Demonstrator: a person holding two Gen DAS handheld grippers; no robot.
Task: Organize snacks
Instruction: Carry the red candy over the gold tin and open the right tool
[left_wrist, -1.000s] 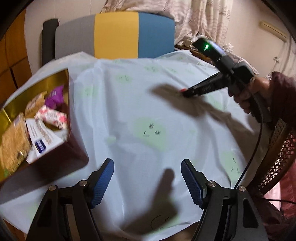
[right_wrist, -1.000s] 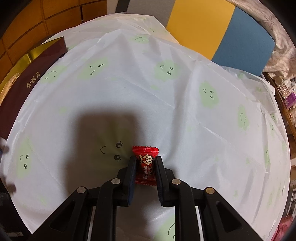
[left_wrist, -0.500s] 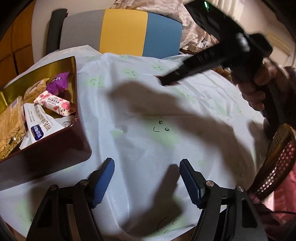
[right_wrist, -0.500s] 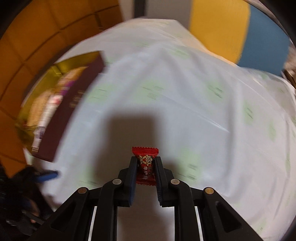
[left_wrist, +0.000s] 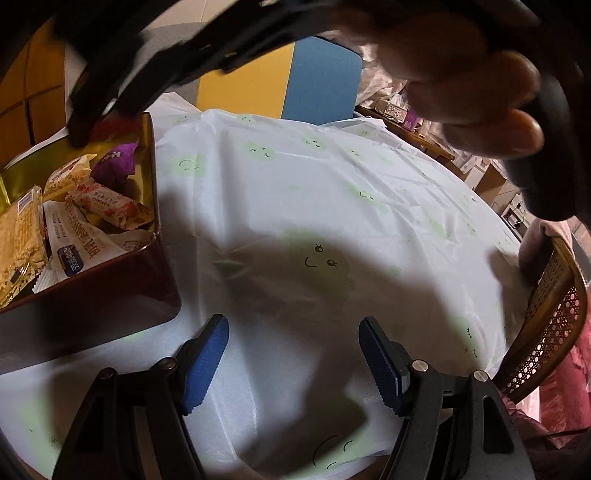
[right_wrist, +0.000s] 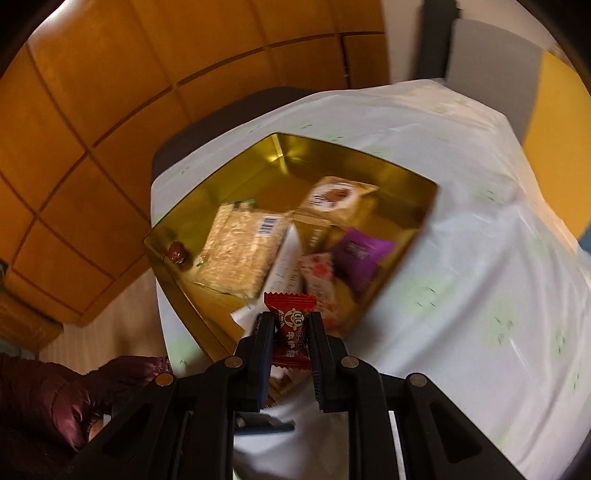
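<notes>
The right gripper (right_wrist: 291, 341) has its jaws closed on one red candy (right_wrist: 290, 328), which stands upright between them with its crimped top edge poking out past the tips. The candy hangs above the near edge of the gold box (right_wrist: 284, 147), which sits on the table (right_wrist: 480, 258) under a pale cloth with green faces.

Inside the box, six snacks can be counted: one flat golden noodle pack (right_wrist: 240, 254), one tan packet with a round picture (right_wrist: 334, 201), one purple packet (right_wrist: 360, 254), one pink flowered bar (right_wrist: 317, 271), one white packet with printed text (right_wrist: 286, 273), and one small brown round sweet (right_wrist: 176, 253) in the corner.

The left gripper (left_wrist: 293, 363) hovers over the cloth just beside the box (left_wrist: 147, 155), its blue-padded jaws wide apart and holding nothing.
</notes>
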